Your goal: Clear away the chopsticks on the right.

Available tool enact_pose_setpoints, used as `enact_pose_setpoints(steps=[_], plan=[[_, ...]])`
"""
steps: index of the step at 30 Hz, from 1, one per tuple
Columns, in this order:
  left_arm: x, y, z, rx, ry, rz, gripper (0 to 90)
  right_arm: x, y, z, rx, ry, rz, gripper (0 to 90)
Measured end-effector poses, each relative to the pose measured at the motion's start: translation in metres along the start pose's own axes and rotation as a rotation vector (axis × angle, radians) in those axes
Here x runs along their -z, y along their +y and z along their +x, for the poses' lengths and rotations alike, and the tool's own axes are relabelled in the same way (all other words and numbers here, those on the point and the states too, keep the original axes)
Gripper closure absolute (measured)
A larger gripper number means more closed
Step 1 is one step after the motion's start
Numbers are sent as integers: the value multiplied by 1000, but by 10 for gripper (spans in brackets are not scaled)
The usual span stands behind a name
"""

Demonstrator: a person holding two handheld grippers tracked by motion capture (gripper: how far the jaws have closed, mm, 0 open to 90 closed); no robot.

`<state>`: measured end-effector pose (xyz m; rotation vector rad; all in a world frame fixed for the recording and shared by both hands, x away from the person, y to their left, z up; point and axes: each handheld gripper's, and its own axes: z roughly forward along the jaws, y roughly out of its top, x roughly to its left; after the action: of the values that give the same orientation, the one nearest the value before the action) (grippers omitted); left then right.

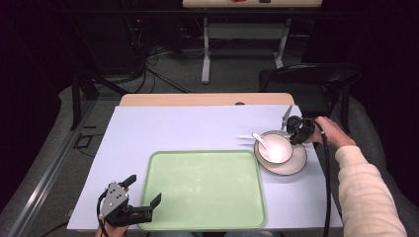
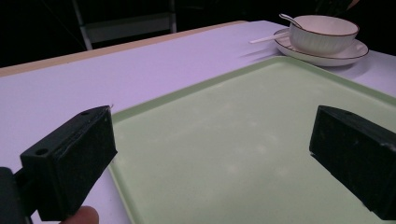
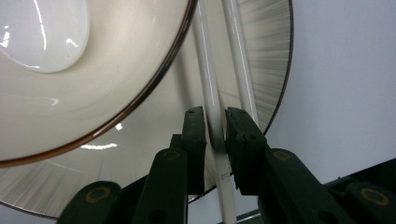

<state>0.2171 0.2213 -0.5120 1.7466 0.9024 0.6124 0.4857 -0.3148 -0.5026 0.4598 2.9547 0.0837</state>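
While both hands sit at opposite ends of the table, the scene reads as follows.

Table: a pale lilac sheet [image 1: 197,128] covers the top, with a strip of bare wood showing along the far edge.

Tray: a light green tray [image 1: 205,190] lies flat in the near middle of the sheet, with nothing on it.

Plate and bowl: a white plate [image 1: 296,165] with a dark rim sits just beside the tray's far right corner; a white bowl [image 1: 276,148] stands on it, and a white spoon [image 1: 259,139] leans in the bowl.

Chopsticks: two white chopsticks [image 3: 210,70] lie side by side across the plate, right next to the bowl.

Right gripper: the right gripper [image 3: 215,126] is at the plate's far right side, its jaws closed tight on one chopstick, pinching it near the plate rim; the second stick lies just outside the jaws.

Left gripper: the left gripper [image 1: 143,195] is at the tray's near left corner, jaws spread wide with nothing between them, hovering over the tray's left edge.

Surroundings: a dark chair [image 1: 316,81] stands beyond the table on the right.
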Motion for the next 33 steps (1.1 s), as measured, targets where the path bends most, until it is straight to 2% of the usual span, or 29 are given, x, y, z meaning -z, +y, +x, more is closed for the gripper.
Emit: enact_pose_setpoints(steps=[1, 5, 13, 16, 18, 19, 26, 33], plan=[[0, 0, 0, 0, 0, 0, 3, -3, 1, 0, 20, 2, -7, 805], [0, 0, 0, 0, -1, 3, 3, -4, 0, 1, 34, 5, -18, 822], [0, 0, 0, -1, -1, 2, 3, -3, -3, 1, 40, 12, -40, 836], [0, 0, 0, -3, -1, 4, 3, -1, -4, 3, 29, 15, -43, 837], [0, 0, 0, -4, -1, 4, 3, 2, -4, 2, 40, 9, -64, 837], [0, 0, 0, -1, 0, 2, 3, 4, -4, 4, 13, 10, -77, 837], [-1, 0, 0, -2, -1, 1, 3, 18, -6, 4, -27, -21, -123, 838], [-1, 1, 0, -6, -1, 1, 3, 38, -6, 9, -60, -92, -152, 837]])
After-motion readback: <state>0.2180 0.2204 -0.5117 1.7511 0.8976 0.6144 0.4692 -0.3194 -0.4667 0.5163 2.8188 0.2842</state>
